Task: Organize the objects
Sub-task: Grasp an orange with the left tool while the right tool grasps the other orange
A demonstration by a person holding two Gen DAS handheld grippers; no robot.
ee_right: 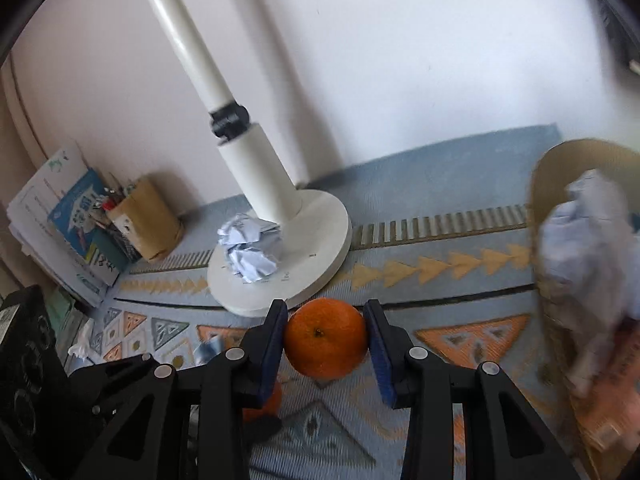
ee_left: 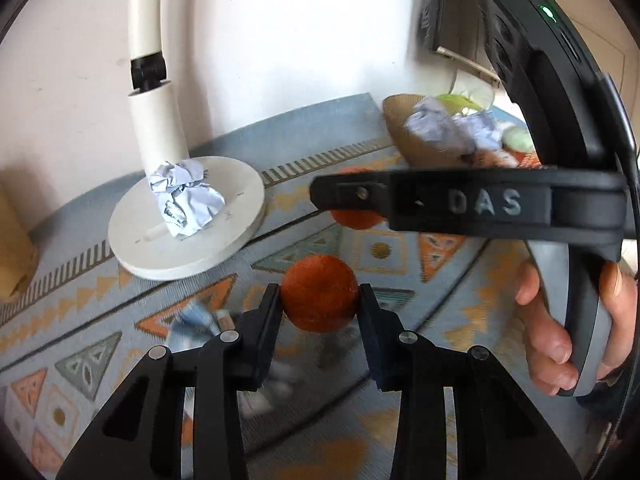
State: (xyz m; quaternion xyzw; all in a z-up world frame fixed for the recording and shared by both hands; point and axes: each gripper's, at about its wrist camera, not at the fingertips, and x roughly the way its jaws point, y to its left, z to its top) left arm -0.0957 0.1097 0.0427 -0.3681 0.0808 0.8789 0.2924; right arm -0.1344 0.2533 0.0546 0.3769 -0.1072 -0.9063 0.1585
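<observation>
**Fingers clamped on one orange each, basket off to the right**

Fingers of the left gripper (ee_left: 319,304) sit pressed against both flanks of a round, dull-orange fruit (ee_left: 319,298), which looks to be off the patterned blue-and-orange woven rug (ee_left: 120,312). Right gripper (ee_right: 326,336), same picture: both blue-padded fingers (ee_right: 276,336) are clamped on a second, brighter round orange with its stem dimple facing the camera (ee_right: 326,338). A hand (ee_left: 560,344) wraps the right tool's grey handle.

Likely step: carry both fruits to the tan woven basket (ee_right: 560,168), which lies to the right and already holds crumpled pale-blue paper (ee_right: 584,232).

Notes on doing it well:
- Both grips sit about on the widest part of the fruit; keep the squeeze steady, since a round skin can roll out if pressure eases.
- Left view shows the right tool crossing in front, between the left gripper and the basket. Send the right one in first, or stagger heights, to avoid a knock.
- Release low inside the rim so the fruit does not bounce off the paper.

A crumpled paper ball (ee_left: 184,198) rests on the white round lamp base (ee_left: 240,208), and a third orange (ee_left: 356,216) lies beyond, partly hidden; both look still unsorted.
</observation>
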